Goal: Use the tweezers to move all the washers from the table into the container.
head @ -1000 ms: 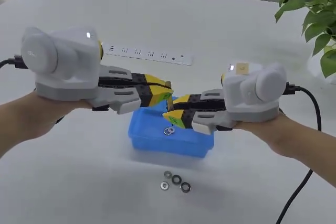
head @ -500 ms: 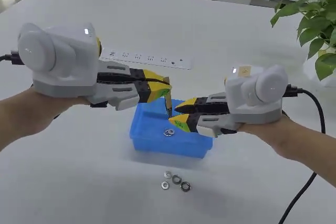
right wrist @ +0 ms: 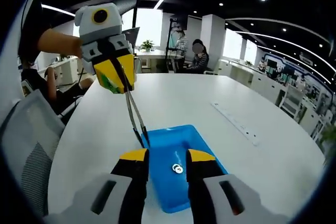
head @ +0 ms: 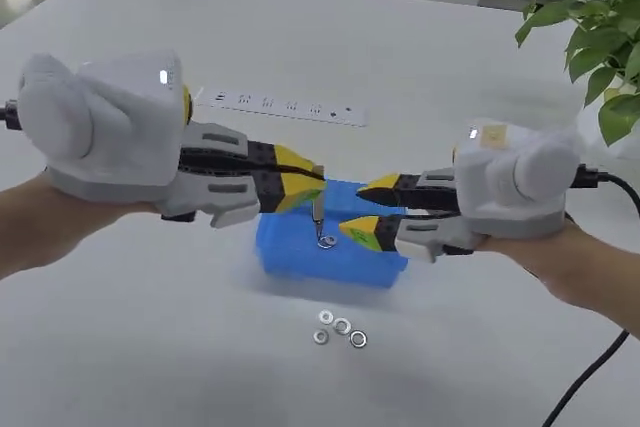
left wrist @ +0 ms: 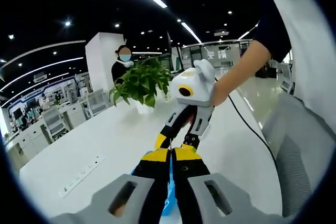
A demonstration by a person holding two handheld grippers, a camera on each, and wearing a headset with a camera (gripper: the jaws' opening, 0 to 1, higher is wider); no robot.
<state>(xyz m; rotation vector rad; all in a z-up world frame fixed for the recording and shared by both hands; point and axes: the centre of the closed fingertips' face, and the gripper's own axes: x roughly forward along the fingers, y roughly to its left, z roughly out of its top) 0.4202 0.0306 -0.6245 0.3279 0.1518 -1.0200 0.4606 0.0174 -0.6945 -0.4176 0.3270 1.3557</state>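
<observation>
Left side, head view: left gripper [head: 310, 175] is reaching in from the left, carried in a hand, its yellow-tipped jaws pinching narrow on the tweezers [head: 318, 211]. The tweezers are hanging down from the jaws, tips pointing into the blue container [head: 300, 262].

Left gripper view: own jaws are lying close together with only a thin gap, and a strip of blue is showing between them.

Behind, on the white table [head: 450, 67], a white power strip [head: 285, 105] is lying well apart from the work.

Centre: the container is sitting on the table between the two grippers. One washer [head: 327, 241] is lying on its floor. In the right gripper view the tweezer tips are hanging over the container's near-left part, near the washer [right wrist: 177, 169] but apart from it.

In front of the container, on the person's side, a small cluster of loose washers [head: 342, 327] is lying on the bare table, near the container wall but not touching it.

Right side: right gripper [head: 368, 207] is coming in from the right, jaws standing wide and holding nothing, over the container's right end. In its own view the two jaws are framing the container [right wrist: 181, 192] with the washer between them.

Far right: a green plant [head: 600, 37] is standing at the table's edge.
</observation>
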